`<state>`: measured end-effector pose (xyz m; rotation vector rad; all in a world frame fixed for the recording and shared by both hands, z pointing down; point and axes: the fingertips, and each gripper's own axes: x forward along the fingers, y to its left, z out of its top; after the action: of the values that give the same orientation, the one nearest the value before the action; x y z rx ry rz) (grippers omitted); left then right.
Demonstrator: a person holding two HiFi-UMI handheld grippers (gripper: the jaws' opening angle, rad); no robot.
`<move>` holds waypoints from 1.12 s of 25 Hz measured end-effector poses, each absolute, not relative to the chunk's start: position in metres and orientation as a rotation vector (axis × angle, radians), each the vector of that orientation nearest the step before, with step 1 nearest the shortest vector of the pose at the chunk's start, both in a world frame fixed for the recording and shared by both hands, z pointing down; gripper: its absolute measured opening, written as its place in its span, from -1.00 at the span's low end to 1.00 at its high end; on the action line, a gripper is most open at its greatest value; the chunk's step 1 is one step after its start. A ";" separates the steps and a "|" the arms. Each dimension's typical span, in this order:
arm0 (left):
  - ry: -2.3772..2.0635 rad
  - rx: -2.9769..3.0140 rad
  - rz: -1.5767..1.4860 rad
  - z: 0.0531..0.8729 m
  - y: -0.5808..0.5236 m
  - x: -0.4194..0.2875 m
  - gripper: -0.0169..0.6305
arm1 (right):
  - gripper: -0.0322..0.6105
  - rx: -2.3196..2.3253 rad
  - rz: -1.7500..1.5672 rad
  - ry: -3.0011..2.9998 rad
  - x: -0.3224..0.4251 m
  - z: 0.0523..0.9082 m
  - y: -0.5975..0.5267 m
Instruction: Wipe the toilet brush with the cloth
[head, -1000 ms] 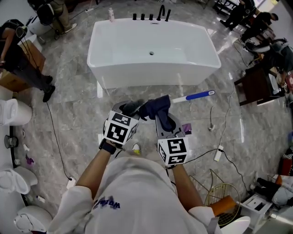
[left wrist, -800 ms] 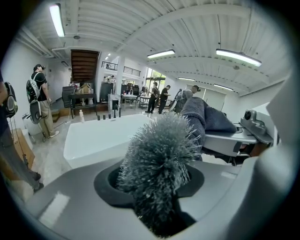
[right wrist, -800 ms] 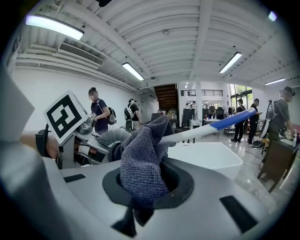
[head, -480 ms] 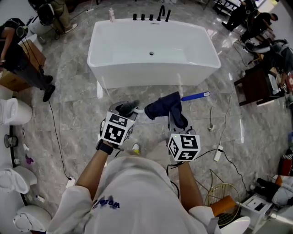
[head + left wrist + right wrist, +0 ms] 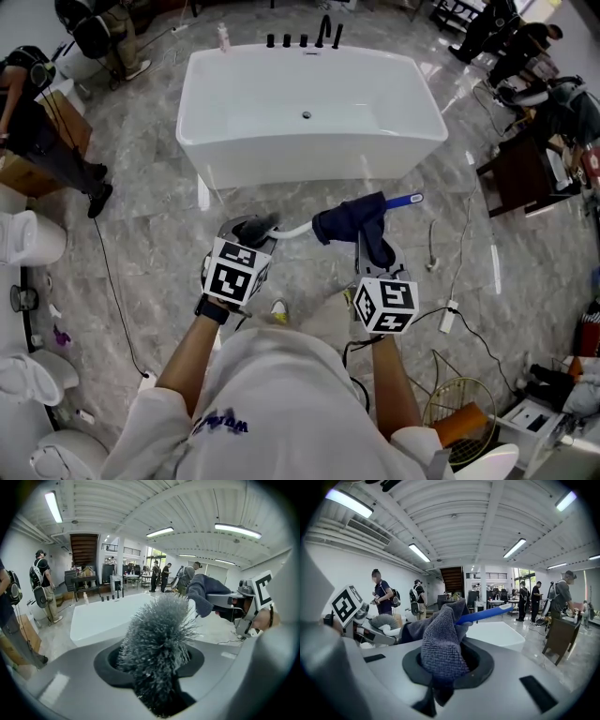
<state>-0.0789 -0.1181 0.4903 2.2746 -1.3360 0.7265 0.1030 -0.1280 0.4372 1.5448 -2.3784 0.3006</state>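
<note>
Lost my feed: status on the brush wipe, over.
Left tongs shut on toilet brush head. Right tongs shut on cloth, cloth wrapped round brush handle. No obstruction seen.

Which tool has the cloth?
The right tool: dark blue cloth between its jaws, draped over the brush handle. The left tool grips the bristles.

White bathtub (image 5: 309, 161) close ahead (bare floor (image 5: 150, 225) to its left)

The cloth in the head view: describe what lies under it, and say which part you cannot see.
The toilet brush handle runs under the cloth: white shows at the left, its blue end at the right. The stretch between is covered.
</note>
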 end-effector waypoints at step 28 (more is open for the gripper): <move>-1.366 2.330 0.783 0.482 -0.126 -0.085 -0.40 | -0.76 1.410 0.294 -2.409 0.076 0.450 -0.120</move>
<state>-0.0847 -0.1256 0.4816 2.3300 -1.3656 0.7833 0.0755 -0.1197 0.4496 1.4098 -2.4091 0.2945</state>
